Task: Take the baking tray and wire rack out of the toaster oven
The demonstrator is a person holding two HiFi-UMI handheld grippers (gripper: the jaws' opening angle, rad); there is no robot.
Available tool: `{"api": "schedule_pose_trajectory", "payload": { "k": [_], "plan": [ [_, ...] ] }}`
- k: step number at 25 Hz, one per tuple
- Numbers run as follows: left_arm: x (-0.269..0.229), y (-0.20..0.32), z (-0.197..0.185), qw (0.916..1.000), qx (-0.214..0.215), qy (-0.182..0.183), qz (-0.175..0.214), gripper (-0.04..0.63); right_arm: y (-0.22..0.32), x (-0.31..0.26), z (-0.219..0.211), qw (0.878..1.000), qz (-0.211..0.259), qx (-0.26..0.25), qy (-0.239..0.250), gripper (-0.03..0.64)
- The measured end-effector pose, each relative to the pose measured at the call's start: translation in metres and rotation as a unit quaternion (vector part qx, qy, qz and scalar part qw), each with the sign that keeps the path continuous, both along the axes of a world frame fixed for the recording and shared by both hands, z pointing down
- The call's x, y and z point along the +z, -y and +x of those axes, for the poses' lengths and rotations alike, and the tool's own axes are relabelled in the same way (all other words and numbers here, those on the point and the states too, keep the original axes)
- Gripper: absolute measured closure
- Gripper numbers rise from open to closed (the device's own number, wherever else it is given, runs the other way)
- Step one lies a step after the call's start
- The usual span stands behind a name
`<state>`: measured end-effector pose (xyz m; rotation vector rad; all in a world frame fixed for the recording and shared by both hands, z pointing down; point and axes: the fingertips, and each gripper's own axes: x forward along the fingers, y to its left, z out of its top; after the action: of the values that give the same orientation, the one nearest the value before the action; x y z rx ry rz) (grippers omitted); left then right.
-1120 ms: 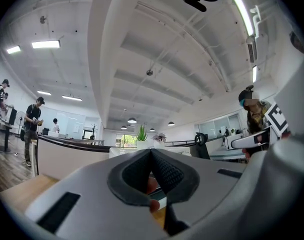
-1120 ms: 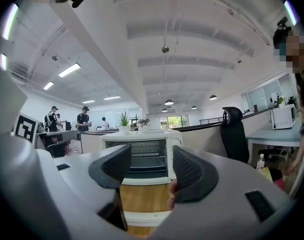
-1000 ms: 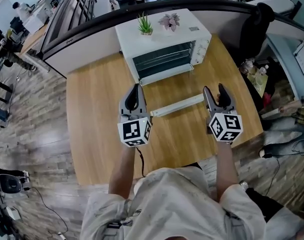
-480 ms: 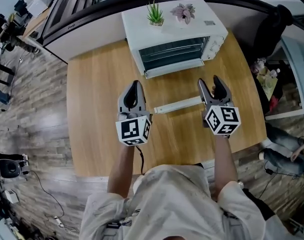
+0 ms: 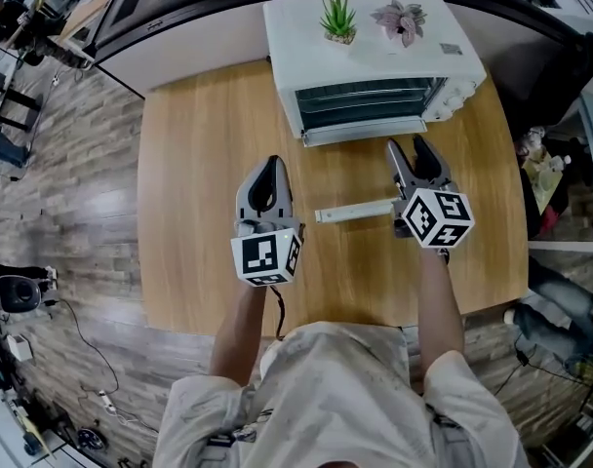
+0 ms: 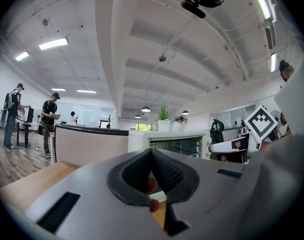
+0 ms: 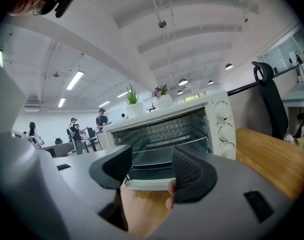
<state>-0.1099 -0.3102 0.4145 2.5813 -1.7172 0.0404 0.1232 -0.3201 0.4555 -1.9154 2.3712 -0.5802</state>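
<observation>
A white toaster oven (image 5: 375, 61) stands at the table's far side with its door folded down, the white handle bar (image 5: 355, 210) lying toward me. Inside the open cavity, a wire rack (image 7: 167, 143) sits on a shelf with a dark baking tray (image 7: 154, 160) under it. My right gripper (image 5: 414, 150) (image 7: 151, 168) hovers just in front of the opening at its right half, open; its jaws have just closed a little with nothing between them. My left gripper (image 5: 267, 175) (image 6: 151, 153) hangs further back and left of the door, shut and empty.
Two small potted plants (image 5: 337, 18) (image 5: 399, 19) stand on the oven's top. The wooden table (image 5: 199, 164) ends close behind the oven at a dark curved rail (image 5: 209, 13). A black chair (image 7: 267, 99) stands to the right. People stand far off at the left.
Both grippers have moved forward toward the oven, the right one further, so that its tips now reach nearly to the open front. The left gripper stays shut.
</observation>
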Motion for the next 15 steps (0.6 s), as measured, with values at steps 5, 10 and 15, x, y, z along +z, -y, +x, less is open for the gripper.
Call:
{"api": "schedule_pose_trajectory", "payload": {
  "k": [5,10,15],
  "plan": [
    [0.011,0.005,-0.006,0.9998,-0.011,0.009,-0.016,0.581,0.032,0.011,-0.013,0.998,-0.012,-0.013,0.056,0.368],
    [0.019,0.008,-0.010,0.9992,-0.019,0.022,-0.028,0.581,0.067,0.023,-0.019,0.988,-0.030,-0.011,0.149,0.376],
    [0.029,0.012,-0.016,0.9983,-0.030,0.029,-0.041,0.581,0.096,0.041,-0.019,0.966,-0.052,0.004,0.251,0.385]
  ]
}}
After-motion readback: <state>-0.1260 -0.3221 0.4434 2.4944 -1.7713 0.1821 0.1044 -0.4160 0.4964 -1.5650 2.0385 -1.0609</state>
